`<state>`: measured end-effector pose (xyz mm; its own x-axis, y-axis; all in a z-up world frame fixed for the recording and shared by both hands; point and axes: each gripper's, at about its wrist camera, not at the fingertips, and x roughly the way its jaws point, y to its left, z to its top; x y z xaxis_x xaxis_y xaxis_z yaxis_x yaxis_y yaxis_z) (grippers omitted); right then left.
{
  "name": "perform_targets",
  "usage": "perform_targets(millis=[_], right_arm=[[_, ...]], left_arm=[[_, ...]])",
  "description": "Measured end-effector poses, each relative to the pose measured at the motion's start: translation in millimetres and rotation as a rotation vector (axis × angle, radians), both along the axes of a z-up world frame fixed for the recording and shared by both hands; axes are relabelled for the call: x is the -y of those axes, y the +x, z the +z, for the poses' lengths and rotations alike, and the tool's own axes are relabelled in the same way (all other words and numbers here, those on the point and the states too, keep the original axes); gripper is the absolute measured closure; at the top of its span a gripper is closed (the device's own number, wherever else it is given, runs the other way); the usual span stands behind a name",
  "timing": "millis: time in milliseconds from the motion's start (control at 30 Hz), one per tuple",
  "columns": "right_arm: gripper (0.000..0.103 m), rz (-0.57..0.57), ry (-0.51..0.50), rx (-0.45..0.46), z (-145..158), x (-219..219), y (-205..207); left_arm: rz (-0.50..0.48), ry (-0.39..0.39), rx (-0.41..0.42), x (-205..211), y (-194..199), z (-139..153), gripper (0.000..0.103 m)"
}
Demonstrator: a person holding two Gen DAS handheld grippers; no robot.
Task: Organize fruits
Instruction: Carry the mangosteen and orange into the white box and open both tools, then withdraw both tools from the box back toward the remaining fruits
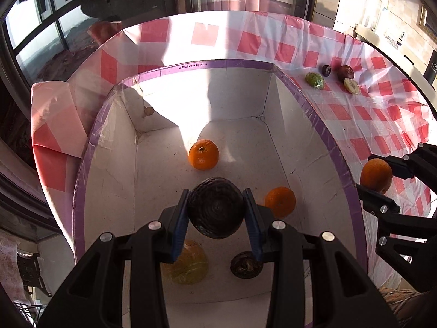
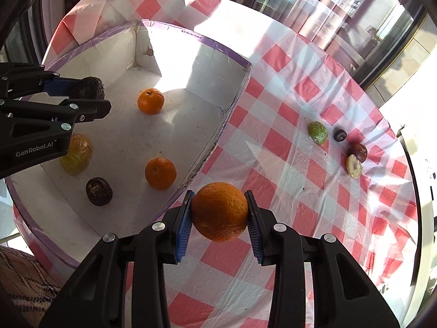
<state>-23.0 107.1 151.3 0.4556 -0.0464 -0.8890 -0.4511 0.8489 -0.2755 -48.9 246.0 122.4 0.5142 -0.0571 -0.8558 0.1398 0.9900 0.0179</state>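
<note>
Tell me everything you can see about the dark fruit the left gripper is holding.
The dark fruit is round, blackish-brown, with a rough, ringed, wrinkled skin. The left gripper is shut on it, blue pads pressing its two sides, nothing else touching it. It hangs above the floor of the white box, over the near part, with a smaller dark fruit lying below it.

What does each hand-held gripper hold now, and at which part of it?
The left hand-held gripper holds a dark fruit by its two sides, above the box. The right hand-held gripper holds an orange by its sides.
</note>
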Motion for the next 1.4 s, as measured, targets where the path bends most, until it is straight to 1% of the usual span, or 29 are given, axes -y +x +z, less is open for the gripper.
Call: perform_targets(millis=[67, 100, 167, 267, 333, 400, 467, 533, 600, 667, 767, 800, 867, 900, 933, 967, 1000, 1033, 1100, 1267, 1300, 1400], right_arm=[[0.066, -0.02, 0.01, 0.005, 0, -3, 3], [0.067, -0.036, 0.017, 0.022, 3, -2, 4], [0.067, -0.054, 0.009, 0.081, 11, -4, 3], [0.067, -0.062, 0.006, 0.133, 24, -8, 6], [0.067, -0.038, 0.053, 0.17, 34, -13, 4], [0.067, 0.019, 0.094, 0.176, 39, -25, 2], [0.067, 0.087, 0.131, 0.136, 34, -40, -2], [0.067, 0.151, 0.141, 0.065, 21, -55, -6], [0.067, 0.192, 0.142, -0.009, 6, -66, -10], [0.067, 0.194, 0.138, -0.058, -5, -72, -10], [0.067, 0.17, 0.136, -0.099, -16, -71, -9], [0.067, 0.158, 0.137, -0.11, -19, -70, -9], [0.067, 0.132, 0.137, -0.136, -25, -67, -9], [0.066, 0.118, 0.138, -0.146, -27, -65, -9], [0.063, 0.104, 0.141, -0.156, -28, -63, -9], [0.06, 0.1, 0.154, -0.157, -28, -62, -9], [0.054, 0.104, 0.163, -0.15, -26, -62, -11], [0.042, 0.11, 0.159, -0.134, -24, -62, -12], [0.026, 0.114, 0.151, -0.114, -20, -61, -14], [0.026, 0.11, 0.171, -0.098, -16, -55, -16], [0.025, 0.106, 0.174, -0.091, -14, -54, -17], [0.025, 0.076, 0.217, -0.052, -5, -46, -18]], left_arm=[[0.009, 0.002, -0.024, -8, -1, -5, 0.065], [0.016, 0.004, -0.032, -13, -1, -7, 0.065], [0.032, 0.003, -0.044, -23, -2, -10, 0.065], [0.056, 0.004, -0.058, -35, -4, -14, 0.065], [0.065, 0.011, -0.071, -40, -5, -17, 0.065], [0.067, 0.022, -0.086, -43, -6, -20, 0.065], [0.063, 0.036, -0.105, -45, -6, -24, 0.065], [0.049, 0.059, -0.138, -44, -7, -31, 0.065], [0.041, 0.066, -0.17, -45, -9, -38, 0.064], [0.039, 0.069, -0.194, -46, -10, -43, 0.064], [0.044, 0.065, -0.213, -48, -12, -47, 0.064], [0.046, 0.074, -0.216, -48, -13, -48, 0.06], [0.035, 0.082, -0.216, -45, -14, -48, 0.057], [0.029, 0.089, -0.213, -44, -15, -48, 0.053], [0.019, 0.099, -0.211, -41, -16, -47, 0.048], [0.009, 0.107, -0.208, -39, -17, -46, 0.046], [0.0, 0.111, -0.205, -36, -17, -46, 0.04], [-0.008, 0.112, -0.202, -34, -18, -45, 0.036], [-0.019, 0.12, -0.199, -29, -19, -45, 0.029], [-0.01, 0.151, -0.197, -23, -17, -45, 0.02], [-0.005, 0.154, -0.195, -23, -16, -45, 0.018], [0.007, 0.162, -0.181, -20, -16, -39, 0.016]])
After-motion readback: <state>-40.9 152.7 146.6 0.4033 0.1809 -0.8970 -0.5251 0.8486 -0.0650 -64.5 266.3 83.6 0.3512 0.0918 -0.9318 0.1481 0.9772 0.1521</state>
